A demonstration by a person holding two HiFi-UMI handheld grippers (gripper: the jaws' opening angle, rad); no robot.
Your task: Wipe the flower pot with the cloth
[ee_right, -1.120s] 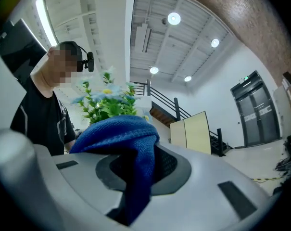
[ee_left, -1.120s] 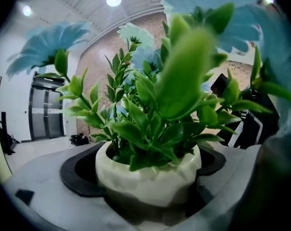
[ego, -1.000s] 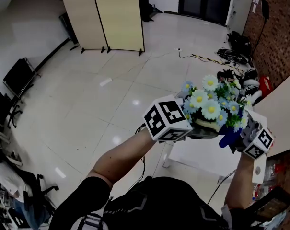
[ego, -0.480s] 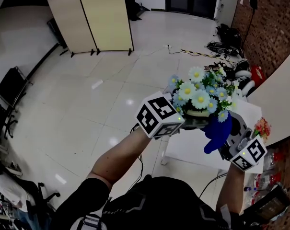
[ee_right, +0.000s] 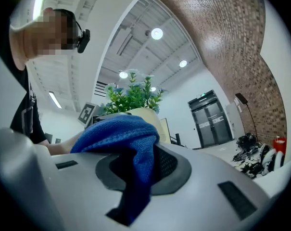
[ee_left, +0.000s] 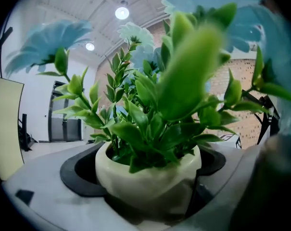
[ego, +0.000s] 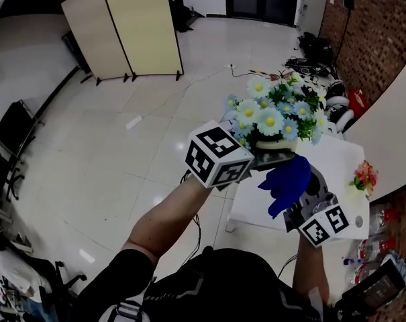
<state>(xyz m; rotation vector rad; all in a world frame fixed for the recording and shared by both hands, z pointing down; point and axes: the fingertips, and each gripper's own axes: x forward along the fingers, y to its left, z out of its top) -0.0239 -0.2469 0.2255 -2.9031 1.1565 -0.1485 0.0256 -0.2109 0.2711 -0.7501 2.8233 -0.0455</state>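
A cream flower pot [ee_left: 147,177] with green leaves and pale blue and white daisies [ego: 273,109] is raised in the air, and my left gripper [ee_left: 150,189] is shut on it. In the head view the pot [ego: 273,154] shows just right of the left gripper's marker cube [ego: 216,156]. A blue cloth [ee_right: 128,141] is bunched between the jaws of my right gripper [ee_right: 135,172], which is shut on it. That cloth [ego: 285,183] hangs right under the pot; whether it touches I cannot tell. In the right gripper view the pot [ee_right: 147,114] rises just behind the cloth.
Below the grippers stands a white table [ego: 333,173] with a small red and orange flower bunch [ego: 365,176] near its right edge. Tiled floor [ego: 122,159] lies far below. Folding screens [ego: 125,25] stand at the back and a brick wall [ego: 377,25] runs along the right.
The pot has moved up and left with the left gripper. The right gripper with the cloth has dropped from the pot's right side to beneath it.
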